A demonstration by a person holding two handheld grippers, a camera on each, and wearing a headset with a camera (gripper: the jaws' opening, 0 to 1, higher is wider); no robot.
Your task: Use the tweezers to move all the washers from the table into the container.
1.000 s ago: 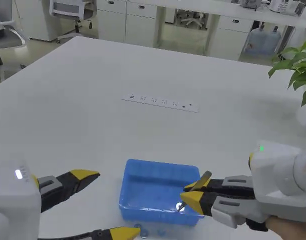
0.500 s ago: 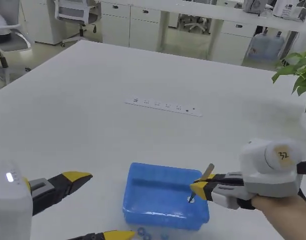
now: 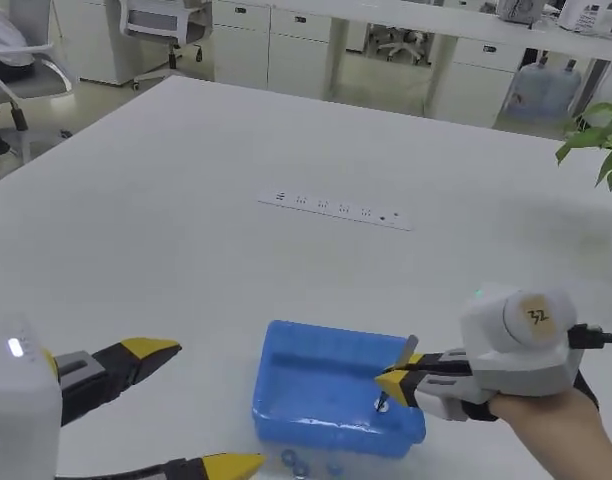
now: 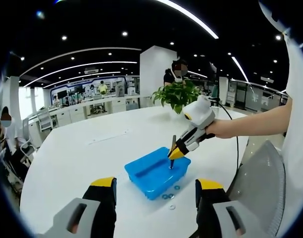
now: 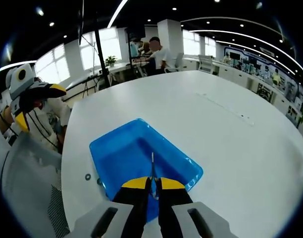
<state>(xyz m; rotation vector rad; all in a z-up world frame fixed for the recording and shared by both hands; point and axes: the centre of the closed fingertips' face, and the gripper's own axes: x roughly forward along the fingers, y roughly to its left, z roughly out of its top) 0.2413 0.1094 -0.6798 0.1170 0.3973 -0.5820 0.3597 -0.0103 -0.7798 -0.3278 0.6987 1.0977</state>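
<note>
- Right gripper [image 3: 398,378], clamped shut on the tweezers [image 3: 410,349], has shifted from the near right corner of the blue container [image 3: 326,436] to above its right side, tips pointing down inside.
- Whether the tips hold anything is too small to tell; this looks like the drop.
- Left gripper [image 3: 216,405] hangs wide open and empty at near left.
- Several washers [image 3: 301,464] lie on the table [image 3: 186,200] just in front of the container's near wall, so more trips are probably needed.

Bright, even glow from ceiling lights [image 4: 124,33]; shadows seem soft, gripper-view edges bend.
</note>
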